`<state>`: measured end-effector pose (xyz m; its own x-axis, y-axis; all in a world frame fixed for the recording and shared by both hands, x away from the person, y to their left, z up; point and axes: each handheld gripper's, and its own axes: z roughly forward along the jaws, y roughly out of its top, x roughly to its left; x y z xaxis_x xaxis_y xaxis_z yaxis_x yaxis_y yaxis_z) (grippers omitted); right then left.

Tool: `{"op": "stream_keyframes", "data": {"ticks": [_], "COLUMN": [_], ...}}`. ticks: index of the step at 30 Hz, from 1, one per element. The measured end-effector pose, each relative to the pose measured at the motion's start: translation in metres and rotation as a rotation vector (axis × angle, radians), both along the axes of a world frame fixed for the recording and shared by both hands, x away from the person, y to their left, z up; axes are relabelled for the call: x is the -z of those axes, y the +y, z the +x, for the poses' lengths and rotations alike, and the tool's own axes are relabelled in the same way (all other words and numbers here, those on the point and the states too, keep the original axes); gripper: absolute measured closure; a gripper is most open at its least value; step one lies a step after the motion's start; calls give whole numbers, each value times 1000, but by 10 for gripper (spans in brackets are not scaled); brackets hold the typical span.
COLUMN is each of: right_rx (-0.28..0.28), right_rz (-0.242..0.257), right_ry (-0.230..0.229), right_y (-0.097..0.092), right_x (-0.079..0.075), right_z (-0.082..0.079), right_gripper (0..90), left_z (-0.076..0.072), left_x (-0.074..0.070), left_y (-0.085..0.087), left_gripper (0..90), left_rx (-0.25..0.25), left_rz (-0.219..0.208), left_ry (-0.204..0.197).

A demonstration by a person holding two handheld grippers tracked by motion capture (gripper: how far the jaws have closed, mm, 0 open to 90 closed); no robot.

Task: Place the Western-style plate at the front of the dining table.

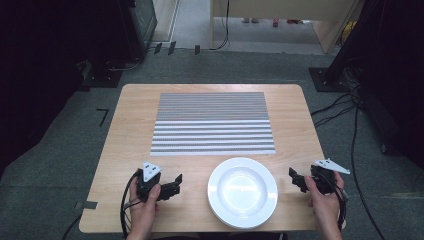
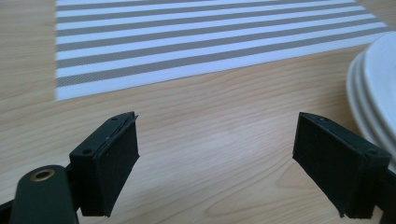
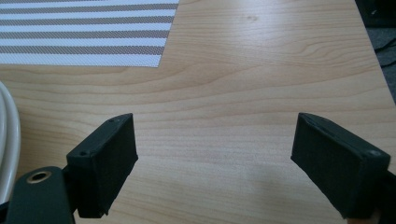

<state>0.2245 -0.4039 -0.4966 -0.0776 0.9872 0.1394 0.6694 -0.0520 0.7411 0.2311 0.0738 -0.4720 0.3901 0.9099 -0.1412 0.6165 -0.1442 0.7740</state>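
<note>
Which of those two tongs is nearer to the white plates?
The left tongs. They sit close beside the stack of white plates, while the right tongs rest farther off its other side. Both are open and empty.

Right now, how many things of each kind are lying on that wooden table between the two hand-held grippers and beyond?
White round ceramic plates: apparently a stack, count unclear; at least 2 rims show in the left gripper view.
Grey-and-white striped woven placemat: 1
Total: at least 3 things on the light wooden table.

High view overhead, gripper views low, sharing striped mat (image 1: 213, 123)
</note>
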Motion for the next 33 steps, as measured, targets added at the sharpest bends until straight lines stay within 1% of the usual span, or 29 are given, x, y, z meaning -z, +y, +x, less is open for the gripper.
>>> {"op": "stream_keyframes", "data": {"ticks": [1, 2, 3, 4, 5, 6, 7, 8, 9, 13, 15, 17, 19, 20, 22, 23, 26, 28, 29, 30, 31, 32, 33], "right_rx": [2, 2, -5, -10, -10, -15, -16, -16, -20, -36, -49, -57, -80, -87, -91, -106, -113, -120, -130, -130, -125, -128, -126], "right_rz": [-6, -6, -17, -18, -18, -16, -15, -15, -12, -8, -4, 0, -2, -1, 3, 16, 25, 30, 29, 29, 29, 32, 36], "right_ry": [-3, -3, -8, -8, -8, -7, -5, -5, -4, -10, -12, -12, -30, -34, -40, -52, -67, -73, -96, -96, -107, -126, -133], "right_y": [0, 0, 1, 1, 1, 2, 2, 2, 4, 6, 9, 11, 16, 17, 18, 21, 25, 26, 29, 29, 31, 32, 33], "right_x": [0, 0, 1, 2, 2, 3, 4, 4, 4, 3, 3, 3, 1, 1, 0, -1, -3, -4, -5, -5, -5, -7, -7], "right_z": [-1, -1, -3, -3, -3, -4, -4, -4, -5, -8, -10, -10, -12, -13, -14, -15, -15, -16, -17, -17, -18, -19, -19], "right_gripper": [140, 140, 140, 139, 139, 140, 140, 140, 140, 140, 140, 140, 141, 141, 143, 143, 147, 149, 196, 196, 223, 275, 294], "left_z": [0, 1, 4, 5, 5, 7, 7, 7, 6, 5, 4, 3, 1, 0, -1, -3, -6, -7, -8, -8, -8, -9, -10], "left_x": [0, 0, 0, -1, -1, -1, 0, 0, 1, 6, 11, 12, 13, 13, 13, 13, 13, 14, 14, 14, 14, 14, 14], "left_y": [0, -5, -18, -22, -22, -31, -35, -35, -39, -40, -41, -42, -44, -45, -47, -50, -54, -55, -57, -57, -57, -58, -58], "left_gripper": [144, 144, 144, 144, 144, 144, 143, 144, 144, 144, 144, 144, 144, 144, 144, 144, 144, 144, 144, 144, 144, 144, 144], "left_rx": [0, 5, 19, 27, 27, 45, 56, 56, 72, 75, 79, 83, 96, 98, 105, 123, 149, 156, 162, 162, 166, 175, 179], "left_rz": [0, -6, -21, -22, -22, -27, -23, -23, -9, -21, -41, -46, -49, -55, -52, -51, -60, -64, -70, -70, -76, -88, -95], "left_ry": [0, 2, 3, 3, 3, 3, -1, -1, -12, -9, 2, 6, 7, 7, 4, 5, 5, 5, 5, 5, 6, 7, 9]}}
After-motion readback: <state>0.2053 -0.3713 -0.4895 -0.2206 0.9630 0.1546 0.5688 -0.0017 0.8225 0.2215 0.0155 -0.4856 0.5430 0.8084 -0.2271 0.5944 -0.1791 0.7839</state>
